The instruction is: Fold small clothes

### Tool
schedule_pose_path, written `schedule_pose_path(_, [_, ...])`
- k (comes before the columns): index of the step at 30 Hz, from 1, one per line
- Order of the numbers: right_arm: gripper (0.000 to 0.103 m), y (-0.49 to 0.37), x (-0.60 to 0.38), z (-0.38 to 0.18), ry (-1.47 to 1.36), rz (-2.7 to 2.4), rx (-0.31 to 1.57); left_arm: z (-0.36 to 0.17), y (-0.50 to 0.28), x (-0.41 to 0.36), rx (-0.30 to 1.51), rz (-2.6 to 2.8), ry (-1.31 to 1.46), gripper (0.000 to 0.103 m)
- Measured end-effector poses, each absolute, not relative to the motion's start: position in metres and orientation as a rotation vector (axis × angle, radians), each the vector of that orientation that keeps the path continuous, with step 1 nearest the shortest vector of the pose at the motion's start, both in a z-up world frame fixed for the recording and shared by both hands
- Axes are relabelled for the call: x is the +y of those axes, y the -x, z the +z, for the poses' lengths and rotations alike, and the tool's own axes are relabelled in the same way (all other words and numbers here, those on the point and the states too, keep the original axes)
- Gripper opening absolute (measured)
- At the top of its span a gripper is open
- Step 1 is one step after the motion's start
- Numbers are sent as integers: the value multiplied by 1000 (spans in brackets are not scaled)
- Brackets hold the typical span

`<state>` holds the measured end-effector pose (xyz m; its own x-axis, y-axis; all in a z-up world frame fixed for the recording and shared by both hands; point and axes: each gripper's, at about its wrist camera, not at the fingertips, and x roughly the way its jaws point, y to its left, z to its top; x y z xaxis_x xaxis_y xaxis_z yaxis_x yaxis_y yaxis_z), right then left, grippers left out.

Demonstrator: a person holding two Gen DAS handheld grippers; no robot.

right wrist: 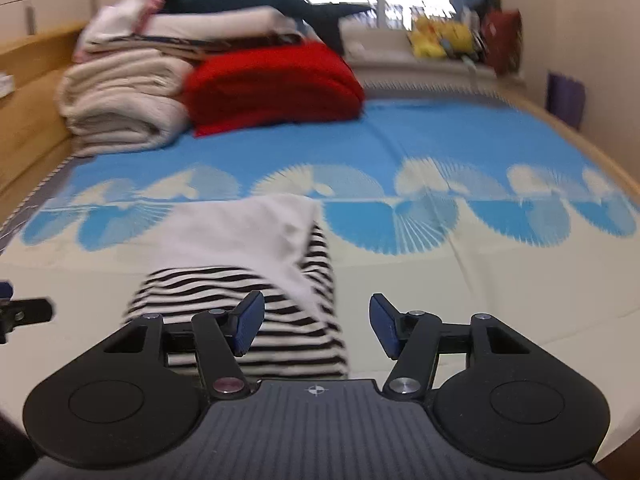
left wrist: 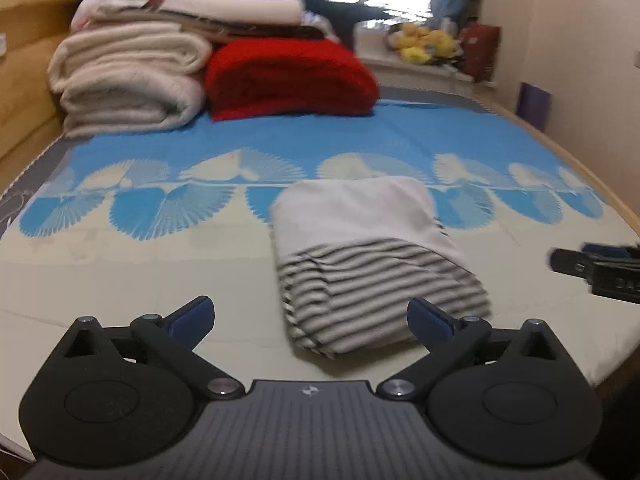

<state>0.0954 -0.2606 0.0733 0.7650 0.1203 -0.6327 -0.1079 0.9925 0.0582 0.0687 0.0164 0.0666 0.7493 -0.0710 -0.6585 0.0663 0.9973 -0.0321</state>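
Note:
A small folded garment, white on top with black-and-white stripes below, lies on the bed sheet. My left gripper is open and empty, just in front of the garment's near edge and slightly to its left. The right gripper shows at the left wrist view's right edge. In the right wrist view the garment lies ahead and to the left. My right gripper is open and empty, its left finger over the striped part. The left gripper's tip shows at the left edge.
A stack of folded cream blankets and a red blanket sit at the bed's far end, with more fabric piled on top. A wooden headboard runs along the left. A windowsill with yellow toys is behind.

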Motion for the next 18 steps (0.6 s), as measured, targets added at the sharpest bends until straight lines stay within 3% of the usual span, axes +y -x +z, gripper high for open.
schedule_pose_path(6, [62, -29, -247, 64, 31, 131, 592, 46, -25, -7, 674, -66, 85, 103])
schedule_pose_path(12, [62, -33, -240, 45, -18, 133, 686, 37, -38, -19, 650, -20, 5, 102])
schedule_pose_path(18, [62, -44, -236, 32, -6, 102, 728, 19, -59, -7, 747, -21, 83, 102])
